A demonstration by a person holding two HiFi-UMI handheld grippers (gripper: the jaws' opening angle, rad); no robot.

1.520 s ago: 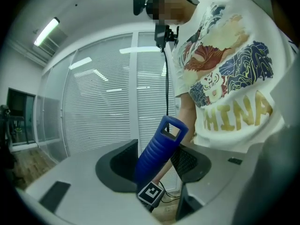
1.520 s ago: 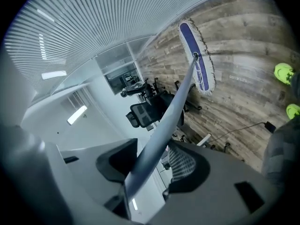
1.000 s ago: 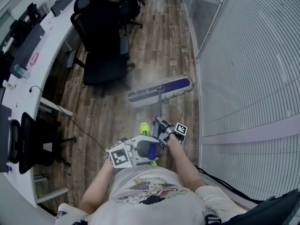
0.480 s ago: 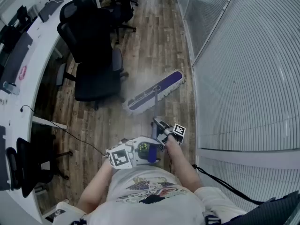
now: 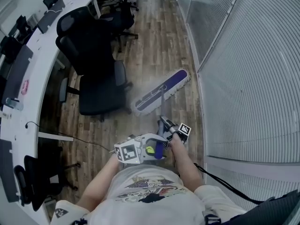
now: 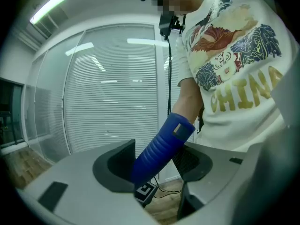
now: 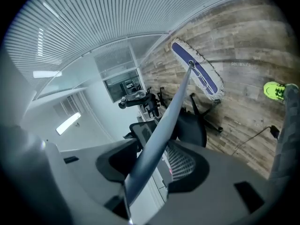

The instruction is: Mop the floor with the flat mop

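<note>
We are mopping mid-stroke: the mop [image 5: 174, 82] is lying head-down, flat on the floor [image 5: 154, 41], between the chair [image 5: 96, 86] and the glass wall [image 5: 243, 78]. No wet track is showing, so we are judging most of the aisle ahead as still to do. The left gripper [image 5: 157, 150] is clamping the blue grip [image 6: 159, 149], its jaws having just eased wider. The right gripper [image 5: 165, 124] is clamping the pole [image 7: 161, 130]. Against a second ago, the head is slanting more steeply, its far end nearer the wall.

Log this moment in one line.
left tool: grips blue handle, jaws just opened | right tool: grips pole | mop head: on floor
</note>
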